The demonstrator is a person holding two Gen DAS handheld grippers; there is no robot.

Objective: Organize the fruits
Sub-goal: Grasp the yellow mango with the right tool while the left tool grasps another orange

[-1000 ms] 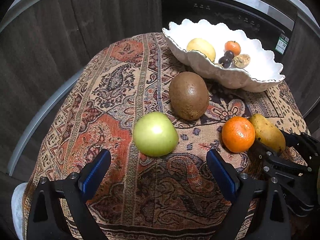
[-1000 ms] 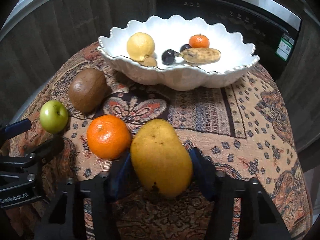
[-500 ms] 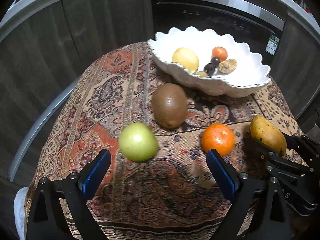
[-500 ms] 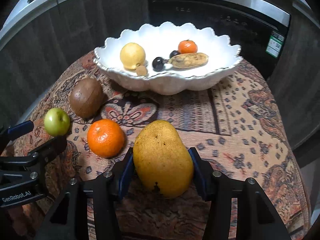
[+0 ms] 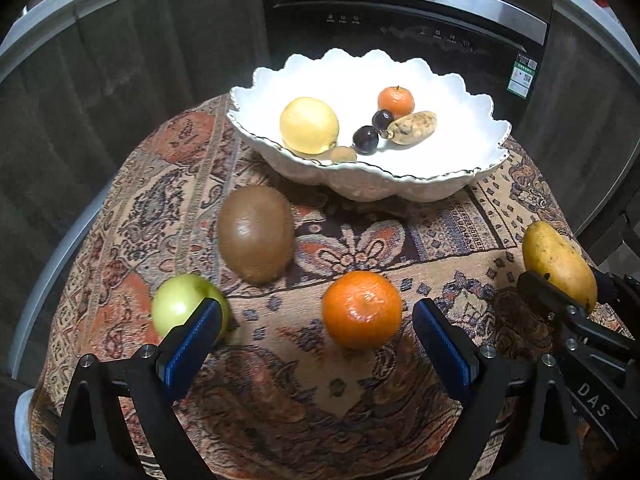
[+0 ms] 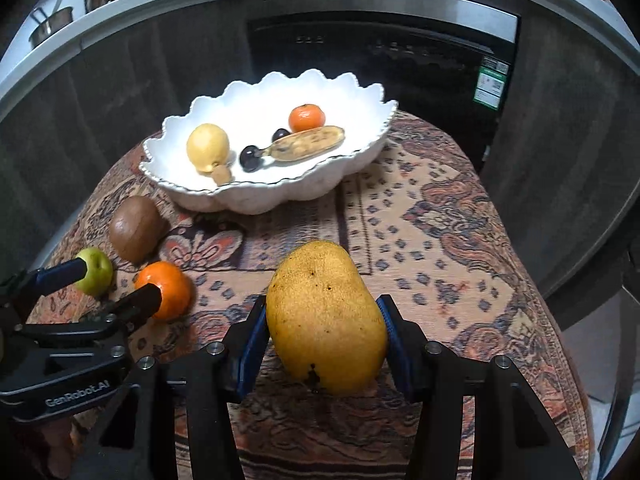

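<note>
Two blue-padded right gripper point(image 6: 324, 338) fingers pinching speckled yellow mango point(image 6: 326, 316); left gripper point(image 5: 316, 332) fingers spread around glossy orange point(image 5: 362, 309).

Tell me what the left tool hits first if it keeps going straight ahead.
Probably the orange, lying between the open left tool's fingers, right of centre. The kiwi and white bowl lie beyond; depth is uncertain.

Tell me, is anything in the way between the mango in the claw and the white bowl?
Nothing visible is. The right claw holds the mango, and only bare patterned cloth lies between it and the white bowl. The kiwi, orange and green apple sit off to the left.
</note>
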